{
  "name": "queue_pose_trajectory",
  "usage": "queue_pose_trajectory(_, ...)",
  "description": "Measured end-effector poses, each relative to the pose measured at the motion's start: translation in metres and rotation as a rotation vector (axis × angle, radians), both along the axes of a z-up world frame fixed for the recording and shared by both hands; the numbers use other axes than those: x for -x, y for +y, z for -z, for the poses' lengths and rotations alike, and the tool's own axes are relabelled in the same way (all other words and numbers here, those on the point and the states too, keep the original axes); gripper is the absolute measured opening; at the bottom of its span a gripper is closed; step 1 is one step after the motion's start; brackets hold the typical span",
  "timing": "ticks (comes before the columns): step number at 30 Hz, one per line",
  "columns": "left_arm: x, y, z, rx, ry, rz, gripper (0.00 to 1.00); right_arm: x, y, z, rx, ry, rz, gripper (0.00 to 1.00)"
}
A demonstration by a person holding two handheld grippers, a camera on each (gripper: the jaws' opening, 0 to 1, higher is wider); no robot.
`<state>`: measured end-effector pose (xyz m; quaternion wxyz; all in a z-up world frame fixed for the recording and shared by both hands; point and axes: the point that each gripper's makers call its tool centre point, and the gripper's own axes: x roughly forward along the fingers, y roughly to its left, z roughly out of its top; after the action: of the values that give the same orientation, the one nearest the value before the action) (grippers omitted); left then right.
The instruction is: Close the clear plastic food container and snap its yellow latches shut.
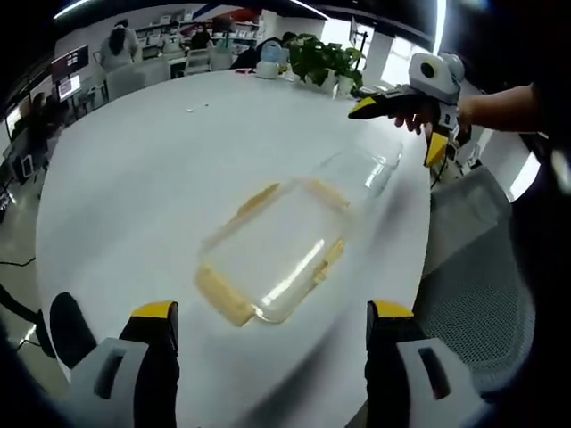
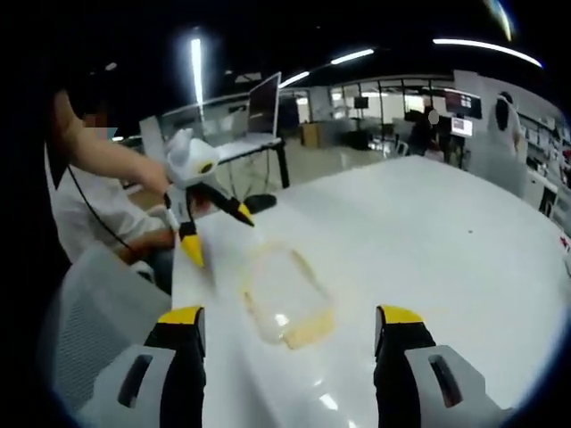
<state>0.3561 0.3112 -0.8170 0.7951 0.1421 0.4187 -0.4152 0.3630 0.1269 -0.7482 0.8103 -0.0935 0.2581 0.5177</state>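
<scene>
1. The clear plastic food container (image 1: 272,254), with yellow latches (image 1: 221,299) along its edges, is lying blurred on the white table (image 1: 152,178).
2. The left gripper (image 1: 272,321) and right gripper (image 2: 290,325) are hovering near it, jaws spread wide, gripping nothing.

White table (image 1: 178,178), glossy and plain. On it, the clear food container (image 1: 277,254) shows yellow latches (image 1: 223,299) along its edges. Left gripper (image 1: 272,325): grey jaws, yellow tips. Right gripper (image 2: 290,330) wears the same colours.

container (image 1: 277,250) on the table (image 1: 134,178) (potted plant (image 1: 321,61) at the far edge)
</scene>
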Motion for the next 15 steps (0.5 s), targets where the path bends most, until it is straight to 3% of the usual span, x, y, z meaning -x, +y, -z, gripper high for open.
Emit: queue_pose_trajectory(15,-0.009,0.005,0.012,-0.091,0.005,0.130,0.87,-0.006,0.007,0.015,0.102,0.006,-0.074,0.78)
